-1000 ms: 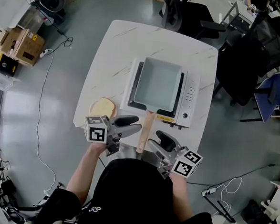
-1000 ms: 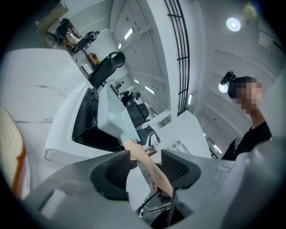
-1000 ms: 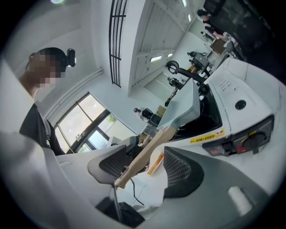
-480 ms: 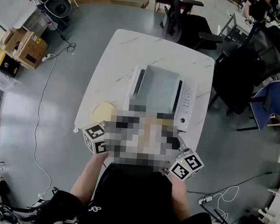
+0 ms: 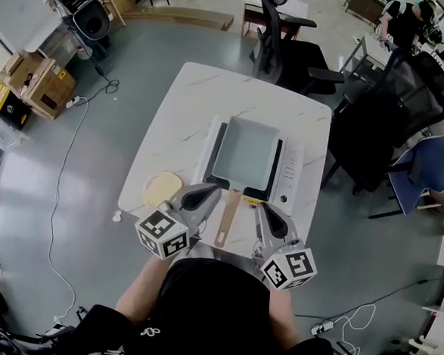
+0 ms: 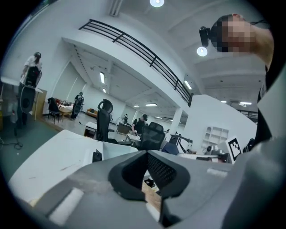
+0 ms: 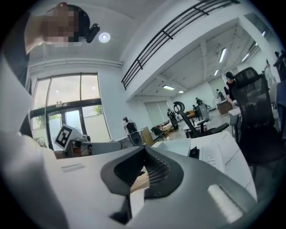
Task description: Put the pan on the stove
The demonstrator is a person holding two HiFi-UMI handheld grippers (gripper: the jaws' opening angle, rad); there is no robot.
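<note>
Head view showed the pan point(image 5: 245, 153) sitting on the stove point(image 5: 290, 175), so the job looked done, and the left hand-held gripper point(image 5: 209, 192) and right hand-held gripper point(image 5: 264, 212) were closed tight, holding nothing, either side of its handle point(image 5: 227, 216).

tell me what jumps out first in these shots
A pale rectangular pan sits on the white stove in the middle of the marble table, its wooden handle pointing at the near edge. The left claw and right claw, both shut and empty, flank that handle, and a round wooden disc lies by the table's near-left edge.
</note>
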